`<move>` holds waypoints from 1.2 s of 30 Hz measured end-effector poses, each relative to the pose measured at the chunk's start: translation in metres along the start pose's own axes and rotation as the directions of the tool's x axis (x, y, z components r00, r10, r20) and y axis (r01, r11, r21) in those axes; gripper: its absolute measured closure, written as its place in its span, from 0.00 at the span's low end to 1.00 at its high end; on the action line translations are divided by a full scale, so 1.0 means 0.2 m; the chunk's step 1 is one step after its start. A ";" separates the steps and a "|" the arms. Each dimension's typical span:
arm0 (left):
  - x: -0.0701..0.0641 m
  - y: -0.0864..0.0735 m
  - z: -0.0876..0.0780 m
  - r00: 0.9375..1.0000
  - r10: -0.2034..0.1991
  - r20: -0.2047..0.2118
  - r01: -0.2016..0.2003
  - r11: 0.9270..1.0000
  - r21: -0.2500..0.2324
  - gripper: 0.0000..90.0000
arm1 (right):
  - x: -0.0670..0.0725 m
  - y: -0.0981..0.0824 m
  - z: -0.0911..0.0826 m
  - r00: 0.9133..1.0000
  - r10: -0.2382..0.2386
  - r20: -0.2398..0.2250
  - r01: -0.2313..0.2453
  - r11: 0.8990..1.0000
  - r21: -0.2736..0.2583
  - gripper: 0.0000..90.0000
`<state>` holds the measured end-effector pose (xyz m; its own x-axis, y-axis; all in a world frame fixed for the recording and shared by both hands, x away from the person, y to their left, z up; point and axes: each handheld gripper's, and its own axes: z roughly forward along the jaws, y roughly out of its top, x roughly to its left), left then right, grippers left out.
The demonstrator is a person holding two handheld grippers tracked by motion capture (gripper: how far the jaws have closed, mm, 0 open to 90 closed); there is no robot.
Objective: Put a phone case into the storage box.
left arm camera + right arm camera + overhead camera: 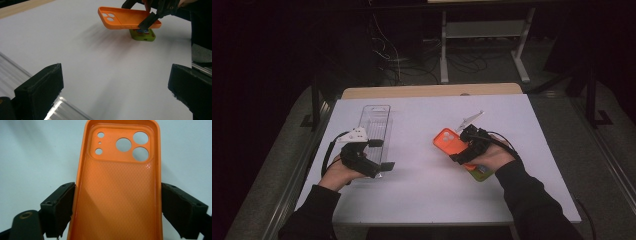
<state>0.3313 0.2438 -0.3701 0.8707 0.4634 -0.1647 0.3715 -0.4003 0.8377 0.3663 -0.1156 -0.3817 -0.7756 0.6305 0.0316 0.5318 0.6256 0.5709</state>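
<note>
Now, right gripper [462, 145]: right of centre in the high view, fingers [62, 205] clamped on both long edges of the orange phone case [117, 190].
Case: lifted clear of the white table [422, 190], hollow side facing the right gripper view's camera, camera holes at top.
Green case [143, 35]: flat on table, just under the orange one.
Left gripper [379, 154]: lower left, fingers [40, 90] wide apart, holding nothing, at the clear tray [373, 122].

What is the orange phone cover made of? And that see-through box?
The orange phone cover looks like soft, matte rubbery plastic: its inside has a fine dotted texture and gentle sheen. The see-through box looks like hard clear plastic, glossy, since the table shows through its walls. Neither is certain from looks alone.
</note>
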 end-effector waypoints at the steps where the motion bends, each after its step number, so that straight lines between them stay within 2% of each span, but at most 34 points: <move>1: 0.01 0.03 0.01 1.000 0.012 0.005 -0.012 1.000 0.002 0.00 | -0.02 0.00 -0.02 1.000 -0.009 -0.018 0.009 1.000 -0.004 0.16; 5: 0.01 0.06 0.02 0.999 0.032 0.018 -0.032 0.999 0.002 0.00 | -0.05 0.00 -0.05 0.998 -0.047 -0.040 0.046 0.999 -0.012 0.16; 6: 0.01 0.10 0.04 0.998 0.059 0.037 -0.059 0.998 0.018 0.00 | -0.07 -0.01 -0.06 0.997 -0.061 -0.051 0.060 0.998 -0.023 0.16; 8: 0.01 0.11 0.05 0.996 0.069 0.049 -0.070 0.997 0.017 0.00 | -0.07 -0.01 -0.07 0.996 -0.064 -0.067 0.062 0.998 -0.026 0.16; 9: 0.01 0.14 0.07 0.995 0.083 0.062 -0.085 0.996 0.021 0.00 | -0.08 -0.01 -0.08 0.990 -0.102 -0.099 0.099 0.994 -0.037 0.16; 14: 0.00 0.21 0.12 0.985 0.132 0.113 -0.137 0.990 0.038 0.00 | -0.07 -0.02 -0.10 0.976 -0.168 -0.137 0.164 0.986 -0.044 0.16; 15: 0.00 0.22 0.13 0.983 0.142 0.120 -0.147 0.988 0.042 0.00 | -0.07 -0.02 -0.10 0.967 -0.209 -0.144 0.204 0.978 -0.047 0.16; 16: 0.00 0.22 0.13 0.983 0.142 0.120 -0.147 0.988 0.042 0.00 | -0.07 -0.02 -0.10 0.964 -0.221 -0.149 0.216 0.975 -0.045 0.16; 17: -0.01 0.24 0.14 0.979 0.156 0.132 -0.163 0.985 0.051 0.00 | -0.07 -0.02 -0.10 0.959 -0.240 -0.153 0.237 0.971 -0.037 0.16; 18: -0.01 0.25 0.15 0.976 0.169 0.139 -0.178 0.982 0.057 0.00 | -0.07 -0.02 -0.10 0.959 -0.240 -0.153 0.237 0.971 -0.037 0.16; 19: -0.01 0.27 0.16 0.973 0.178 0.148 -0.190 0.980 0.066 0.00 | -0.06 -0.02 -0.09 0.951 -0.255 -0.172 0.254 0.967 -0.028 0.16; 20: -0.02 0.28 0.17 0.970 0.187 0.156 -0.200 0.977 0.074 0.00 | -0.06 -0.02 -0.09 0.951 -0.255 -0.172 0.254 0.967 -0.028 0.16; 21: -0.03 0.31 0.18 0.966 0.200 0.166 -0.216 0.973 0.084 0.00 | -0.05 -0.02 -0.10 0.944 -0.271 -0.190 0.271 0.962 -0.027 0.16; 22: -0.03 0.31 0.18 0.966 0.200 0.166 -0.216 0.973 0.084 0.00 | -0.05 -0.02 -0.10 0.944 -0.271 -0.190 0.271 0.962 -0.027 0.16; 23: -0.04 0.32 0.19 0.961 0.217 0.172 -0.236 0.967 0.097 0.00 | -0.04 -0.02 -0.10 0.941 -0.276 -0.195 0.276 0.961 -0.027 0.16; 24: -0.06 0.34 0.22 0.956 0.231 0.179 -0.254 0.960 0.115 0.00 | -0.03 -0.02 -0.10 0.932 -0.290 -0.217 0.290 0.956 -0.028 0.16; 27: -0.08 0.36 0.25 0.946 0.252 0.205 -0.282 0.950 0.135 0.00 | -0.02 0.00 -0.10 0.917 -0.314 -0.244 0.313 0.949 -0.042 0.16; 28: -0.09 0.36 0.27 0.941 0.259 0.217 -0.294 0.944 0.148 0.00 | -0.01 0.00 -0.10 0.915 -0.316 -0.252 0.316 0.948 -0.041 0.16; 30: -0.10 0.37 0.28 0.933 0.273 0.234 -0.314 0.935 0.162 0.00 | 0.00 0.01 -0.10 0.902 -0.338 -0.268 0.339 0.940 -0.044 0.16; 32: -0.11 0.38 0.30 0.926 0.280 0.255 -0.329 0.928 0.176 0.00 | 0.02 0.02 -0.09 0.890 -0.357 -0.284 0.360 0.932 -0.043 0.16; 33: -0.11 0.38 0.31 0.922 0.283 0.263 -0.335 0.926 0.177 0.00 | 0.03 0.03 -0.09 0.886 -0.365 -0.285 0.370 0.928 -0.039 0.16; 34: -0.11 0.38 0.32 0.921 0.284 0.268 -0.337 0.925 0.178 0.00 | 0.03 0.03 -0.09 0.879 -0.381 -0.288 0.386 0.922 -0.039 0.16; 35: -0.11 0.38 0.32 0.921 0.284 0.268 -0.337 0.925 0.178 0.00 | 0.03 0.03 -0.09 0.879 -0.381 -0.288 0.386 0.922 -0.039 0.16; 36: -0.12 0.38 0.33 0.917 0.289 0.276 -0.346 0.920 0.184 0.00 | 0.04 0.04 -0.09 0.878 -0.376 -0.297 0.382 0.923 -0.037 0.16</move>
<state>0.3603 0.1501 -0.3362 0.9945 0.0908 -0.0526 0.1002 -0.6737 0.7321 0.3577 -0.1135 -0.3628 -0.9817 0.1819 0.0572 0.1817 0.8017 0.5695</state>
